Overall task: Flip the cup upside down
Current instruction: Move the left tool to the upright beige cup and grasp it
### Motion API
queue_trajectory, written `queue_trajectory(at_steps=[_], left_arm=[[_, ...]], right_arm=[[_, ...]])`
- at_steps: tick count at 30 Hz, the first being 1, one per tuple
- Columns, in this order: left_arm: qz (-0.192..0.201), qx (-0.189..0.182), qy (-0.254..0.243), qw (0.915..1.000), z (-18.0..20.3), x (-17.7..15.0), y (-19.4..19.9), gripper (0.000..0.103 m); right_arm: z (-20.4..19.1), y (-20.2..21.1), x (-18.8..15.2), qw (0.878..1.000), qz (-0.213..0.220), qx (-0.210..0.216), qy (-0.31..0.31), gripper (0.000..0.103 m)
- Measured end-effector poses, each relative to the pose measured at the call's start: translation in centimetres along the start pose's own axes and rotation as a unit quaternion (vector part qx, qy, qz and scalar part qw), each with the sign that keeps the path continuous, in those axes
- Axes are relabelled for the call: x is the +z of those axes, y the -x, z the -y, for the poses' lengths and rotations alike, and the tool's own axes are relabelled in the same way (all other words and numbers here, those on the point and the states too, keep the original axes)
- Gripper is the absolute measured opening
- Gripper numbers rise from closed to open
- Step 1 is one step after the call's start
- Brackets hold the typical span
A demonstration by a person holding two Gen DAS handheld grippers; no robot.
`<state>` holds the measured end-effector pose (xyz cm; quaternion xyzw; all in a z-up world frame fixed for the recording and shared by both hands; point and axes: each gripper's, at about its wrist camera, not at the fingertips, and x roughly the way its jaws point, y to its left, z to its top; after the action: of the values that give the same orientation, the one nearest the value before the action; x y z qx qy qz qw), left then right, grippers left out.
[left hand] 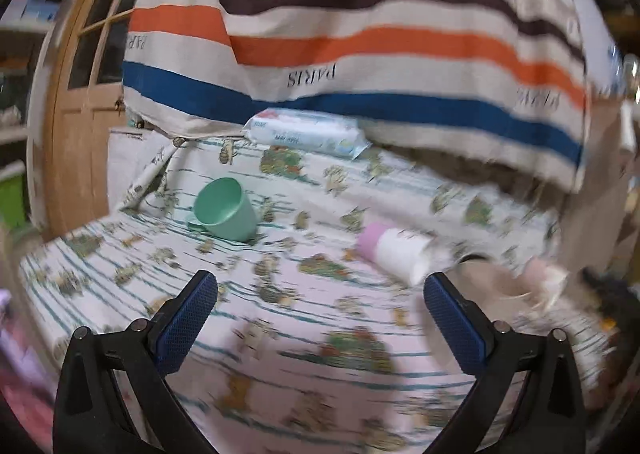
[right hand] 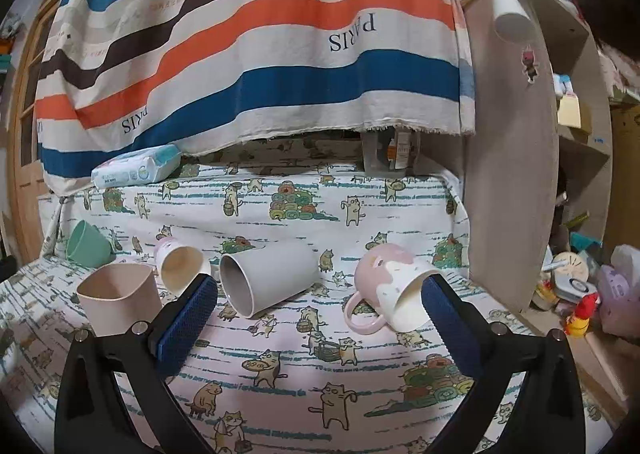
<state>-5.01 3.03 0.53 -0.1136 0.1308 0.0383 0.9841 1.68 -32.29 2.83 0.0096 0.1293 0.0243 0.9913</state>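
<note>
Several cups lie on a cat-print cloth. In the right wrist view a grey cup (right hand: 266,278) lies on its side, mouth toward me, just beyond my open right gripper (right hand: 320,290). A pink-and-white mug (right hand: 394,286) lies on its side by the right fingertip. A beige square cup (right hand: 116,298) stands upright at left, a small pink-white cup (right hand: 180,266) behind it, and a green cup (right hand: 86,244) tilted at far left. In the blurred left wrist view my open left gripper (left hand: 320,290) is empty; the green cup (left hand: 226,208) and the pink-white cup (left hand: 394,252) lie ahead.
A striped cloth (right hand: 256,42) hangs behind the surface. A wet-wipes pack (right hand: 136,170) lies at the back left. A grey panel (right hand: 508,174) borders the right side, with shelves and clutter beyond. A wooden door (left hand: 76,126) stands at the left.
</note>
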Motion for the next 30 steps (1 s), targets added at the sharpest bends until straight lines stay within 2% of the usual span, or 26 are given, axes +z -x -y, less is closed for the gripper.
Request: queue_trajectory(at_steps=[1, 3, 7, 11, 14, 16, 20, 22, 27, 30], left_arm=[[-0.006, -0.006, -0.01, 0.9999, 0.9, 0.1, 0.3, 0.103], [-0.018, -0.025, -0.066, 0.9974, 3.4, 0.2, 0.7, 0.103], [0.009, -0.014, -0.142, 0.9898, 7.8, -1.0, 1.1, 0.103], [-0.029, -0.071, -0.127, 0.989, 9.8, -1.5, 0.0, 0.103], [-0.056, -0.085, -0.125, 0.9868, 11.5, -1.8, -0.9, 0.103], [-0.088, -0.09, -0.12, 0.9848, 12.5, -2.1, -2.0, 0.103], [-0.19, -0.07, -0.093, 0.9749, 14.1, -3.4, -5.7, 0.103], [-0.226, -0.055, -0.091, 0.9682, 14.9, -4.1, -7.5, 0.102], [-0.262, -0.031, -0.094, 0.9601, 16.1, -5.2, -10.0, 0.1], [-0.262, -0.012, -0.087, 0.9611, 15.9, -5.2, -10.8, 0.098]], right_arm=[[0.1, -0.1, 0.0, 1.0, -0.003, 0.002, -0.002, 0.103], [0.1, -0.2, 0.0, 1.0, -0.006, 0.005, -0.005, 0.103], [0.1, 0.2, 0.0, 1.0, 0.006, 0.002, -0.005, 0.103], [0.3, 0.4, 0.0, 1.0, 0.008, 0.002, -0.009, 0.103], [0.4, 0.3, 0.0, 1.0, 0.007, 0.002, -0.01, 0.103], [0.4, 0.3, 0.0, 1.0, 0.009, 0.002, -0.009, 0.103], [0.4, 0.5, 0.0, 1.0, 0.016, -0.004, -0.004, 0.103], [0.3, 0.7, 0.0, 1.0, 0.021, -0.007, -0.001, 0.103], [0.2, 0.9, 0.0, 1.0, 0.023, -0.011, 0.002, 0.103], [0.3, 0.9, 0.1, 1.0, 0.025, -0.013, -0.002, 0.103]])
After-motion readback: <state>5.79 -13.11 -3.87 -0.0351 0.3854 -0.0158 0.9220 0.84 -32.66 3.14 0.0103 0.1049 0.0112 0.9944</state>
